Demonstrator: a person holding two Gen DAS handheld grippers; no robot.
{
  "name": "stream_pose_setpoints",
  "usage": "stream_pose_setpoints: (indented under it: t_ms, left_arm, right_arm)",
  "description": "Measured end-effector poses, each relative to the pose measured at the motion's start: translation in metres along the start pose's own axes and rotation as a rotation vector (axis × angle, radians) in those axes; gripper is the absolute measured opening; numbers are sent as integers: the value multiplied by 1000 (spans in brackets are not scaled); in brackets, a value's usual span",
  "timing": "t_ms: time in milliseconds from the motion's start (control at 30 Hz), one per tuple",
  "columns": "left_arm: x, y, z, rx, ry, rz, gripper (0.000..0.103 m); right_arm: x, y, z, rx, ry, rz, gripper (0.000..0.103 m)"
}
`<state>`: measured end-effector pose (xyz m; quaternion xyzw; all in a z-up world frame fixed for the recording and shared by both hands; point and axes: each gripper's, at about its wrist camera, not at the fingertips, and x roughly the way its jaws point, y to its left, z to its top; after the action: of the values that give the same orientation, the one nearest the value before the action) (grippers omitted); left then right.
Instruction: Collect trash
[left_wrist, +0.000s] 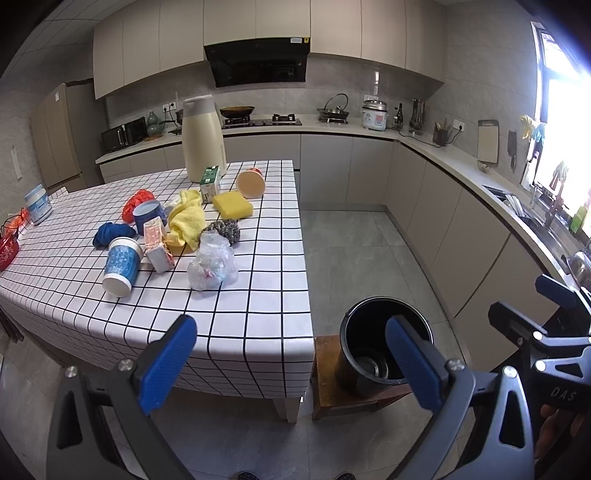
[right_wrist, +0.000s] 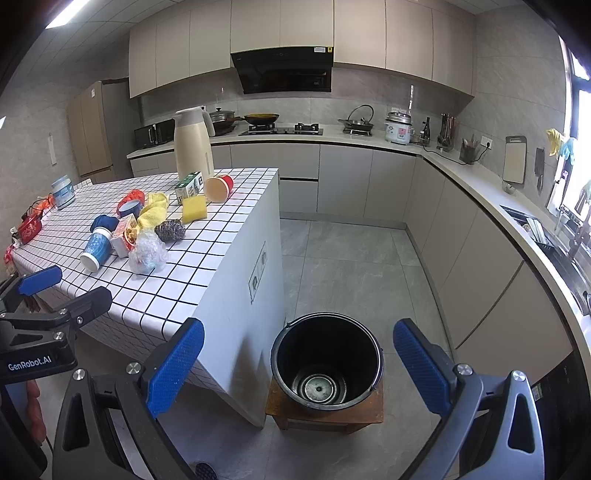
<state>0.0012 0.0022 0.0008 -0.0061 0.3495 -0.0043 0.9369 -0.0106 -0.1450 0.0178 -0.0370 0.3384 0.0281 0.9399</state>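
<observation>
Trash lies in a heap on the checked table (left_wrist: 236, 317): a tipped blue paper cup (left_wrist: 122, 266), a crumpled clear plastic bag (left_wrist: 212, 264), a torn snack carton (left_wrist: 157, 245), a green milk carton (left_wrist: 211, 182) and a tipped red cup (left_wrist: 251, 182). An empty black bucket (right_wrist: 325, 343) stands on a low wooden stool (right_wrist: 373, 408) beside the table's corner. My left gripper (left_wrist: 291, 328) is open over the table's near edge, nothing between its fingers. My right gripper (right_wrist: 299, 332) is open above the bucket, also holding nothing.
Among the trash sit a yellow cloth (left_wrist: 186, 218), yellow sponge (left_wrist: 232, 205), steel scourer (left_wrist: 221, 229), blue cloth (left_wrist: 112, 232) and red bag (left_wrist: 138, 201). A cream thermos (left_wrist: 203, 140) stands at the far edge, a jar (left_wrist: 38, 204) at the left. Kitchen counters line the walls.
</observation>
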Motion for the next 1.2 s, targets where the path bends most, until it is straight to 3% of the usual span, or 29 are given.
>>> stream_pose_setpoints:
  t_ms: [1200]
  left_arm:
    - [6, -2, 1, 1, 5, -11, 103]
  right_arm:
    - [0, -3, 4, 2, 2, -2, 103]
